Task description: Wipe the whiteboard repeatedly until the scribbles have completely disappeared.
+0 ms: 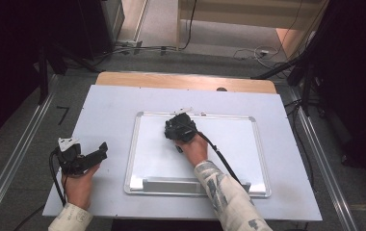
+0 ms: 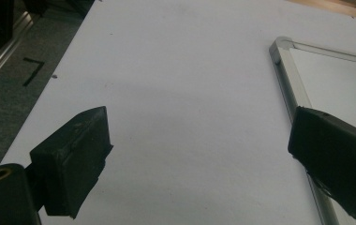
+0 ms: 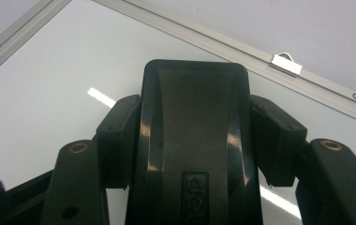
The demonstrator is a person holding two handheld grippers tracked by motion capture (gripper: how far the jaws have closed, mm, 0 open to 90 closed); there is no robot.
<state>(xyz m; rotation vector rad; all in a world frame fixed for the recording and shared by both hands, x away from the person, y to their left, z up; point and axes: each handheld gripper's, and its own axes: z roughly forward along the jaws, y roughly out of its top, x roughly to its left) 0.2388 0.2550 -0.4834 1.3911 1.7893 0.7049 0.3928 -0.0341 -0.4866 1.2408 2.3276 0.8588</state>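
The right gripper (image 3: 192, 140) is clamped on one glossy black plastic whiteboard eraser (image 3: 195, 136), its two jaws pressing the eraser's sides. The raised letters "deli" can be read on the eraser's back, and "deli" is printed again in grey on the frame at the whiteboard's corner, at three o'clock in the right gripper view. One silver-framed rectangular whiteboard (image 1: 137, 144) lies on the pale grey table sheet (image 1: 104, 110); the eraser rests on the board's upper middle, toward twelve o'clock. One small metal hanging clip (image 3: 286, 63) sits on the frame. The left gripper (image 1: 101, 150), at nine o'clock beside the board, holds its jaws wide apart over bare sheet. A black mark like "7" (image 1: 62, 114) is on the floor.
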